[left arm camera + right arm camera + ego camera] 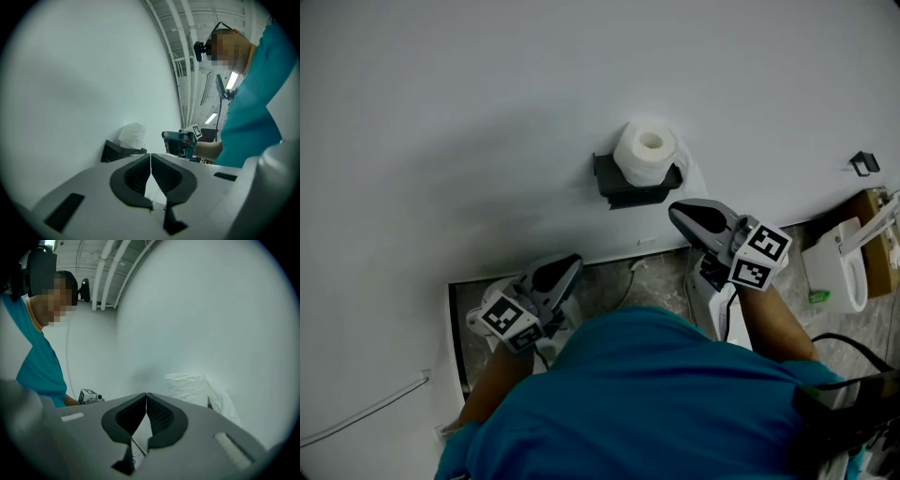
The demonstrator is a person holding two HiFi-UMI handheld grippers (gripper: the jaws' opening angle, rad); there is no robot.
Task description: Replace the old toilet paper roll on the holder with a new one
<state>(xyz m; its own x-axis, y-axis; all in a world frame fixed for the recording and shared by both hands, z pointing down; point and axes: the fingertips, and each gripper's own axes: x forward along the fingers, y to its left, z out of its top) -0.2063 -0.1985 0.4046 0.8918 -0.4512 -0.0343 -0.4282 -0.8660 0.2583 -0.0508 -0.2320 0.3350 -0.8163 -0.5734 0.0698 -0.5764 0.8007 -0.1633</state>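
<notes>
A white toilet paper roll [646, 152] stands upright on a black wall holder [630, 187], with a loose sheet hanging at its right. It also shows as the roll [132, 136] in the left gripper view and the roll [187, 388] in the right gripper view. My left gripper [565, 272] is shut and empty, low and to the left of the holder, well apart from it. My right gripper [680, 212] is shut and empty too, its tip just below and right of the holder. Each gripper view shows the jaws [150, 155] [146, 394] pressed together with nothing between.
A plain white wall fills most of the head view. A white toilet [836, 262] and a brown box [879, 234] stand at the right, with a black cable [853, 347] by the person's arm. A small black wall hook [863, 163] sits at the upper right.
</notes>
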